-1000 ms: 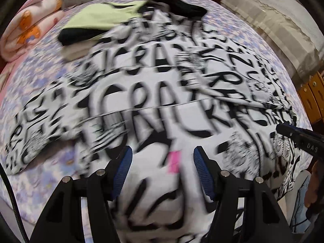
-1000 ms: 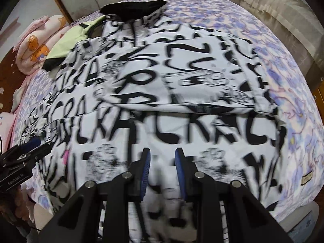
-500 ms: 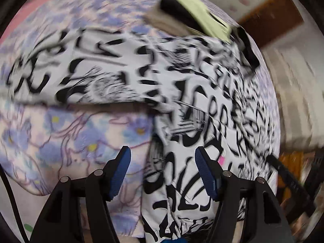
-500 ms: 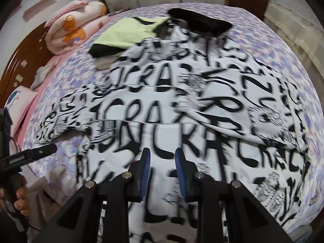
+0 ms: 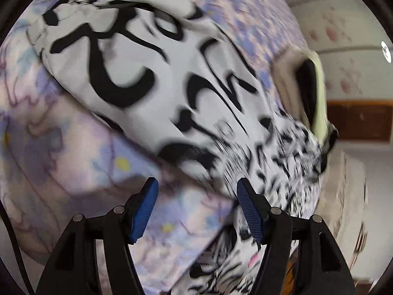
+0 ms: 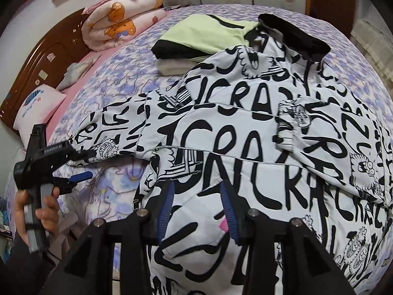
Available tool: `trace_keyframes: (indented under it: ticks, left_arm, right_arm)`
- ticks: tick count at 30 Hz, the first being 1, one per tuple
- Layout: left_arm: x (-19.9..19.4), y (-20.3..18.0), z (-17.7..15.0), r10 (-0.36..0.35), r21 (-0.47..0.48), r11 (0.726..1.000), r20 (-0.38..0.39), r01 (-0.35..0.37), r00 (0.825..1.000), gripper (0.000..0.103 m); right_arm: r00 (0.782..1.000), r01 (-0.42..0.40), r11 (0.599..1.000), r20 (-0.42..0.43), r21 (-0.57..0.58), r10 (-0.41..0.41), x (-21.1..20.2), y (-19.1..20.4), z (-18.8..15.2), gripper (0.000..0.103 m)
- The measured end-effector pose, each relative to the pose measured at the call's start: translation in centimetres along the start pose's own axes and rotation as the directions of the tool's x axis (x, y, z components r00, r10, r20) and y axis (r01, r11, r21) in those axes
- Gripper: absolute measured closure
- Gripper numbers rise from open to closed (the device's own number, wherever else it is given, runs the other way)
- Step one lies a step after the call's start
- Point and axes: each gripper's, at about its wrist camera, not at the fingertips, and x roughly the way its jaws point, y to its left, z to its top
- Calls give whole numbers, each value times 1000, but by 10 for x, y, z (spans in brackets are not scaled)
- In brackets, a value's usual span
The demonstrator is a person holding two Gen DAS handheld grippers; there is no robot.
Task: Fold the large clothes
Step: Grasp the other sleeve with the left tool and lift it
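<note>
Big b&w lettered jacket lies spread across bed, looks soft, light, prob slippery, so pinch far-left sleeve cuff; left gripper spread beside it, right gripper spread over near hem, both w/ nothing held.

I am working in a home bedroom: a bed with purple floral bedspread, dark wooden headboard at frame left, and a rolled pink blanket upper left.
</note>
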Motion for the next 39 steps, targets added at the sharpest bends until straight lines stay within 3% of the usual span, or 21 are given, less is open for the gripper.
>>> trace_keyframes:
  ticks: [5, 10, 13, 14, 15, 18, 19, 28, 39]
  left_arm:
    - [8, 11, 33, 64, -61, 996, 55, -60, 996, 38]
    - [12, 27, 59, 44, -164, 986, 72, -32, 996, 38]
    - [5, 32, 66, 34, -202, 979, 126, -8, 991, 41]
    - [1, 34, 68, 39, -213, 977, 148, -7, 988, 44]
    - [-1, 37, 70, 49, -224, 975, 166, -11, 985, 53]
    - [-2, 47, 74, 37, -247, 969, 175, 7, 984, 91]
    - [-2, 48, 74, 22, -251, 968, 176, 23, 984, 94]
    - [-27, 21, 72, 13, -85, 996, 279, 11, 960, 100]
    - [-51, -14, 62, -76, 98, 994, 373, 42, 925, 100]
  right_arm:
    - [1000, -2, 1000, -30, -13, 1, 19, 11, 5, 64]
    - [998, -12, 1000, -54, -10, 11, 37, 19, 8, 64]
    - [997, -24, 1000, -76, -8, 23, 51, 22, 8, 64]
    - [996, -26, 1000, -84, -5, 25, 55, 23, 7, 64]
    - [995, -29, 1000, -94, -2, 28, 58, 24, 7, 64]
    - [991, -28, 1000, -128, 8, 29, 69, 25, 4, 64]
    - [990, -27, 1000, -139, 12, 28, 72, 26, 3, 64]
    - [991, -21, 1000, -134, 5, 22, 65, 41, -5, 64]
    - [993, -4, 998, -118, 61, 11, 45, 20, -17, 64]
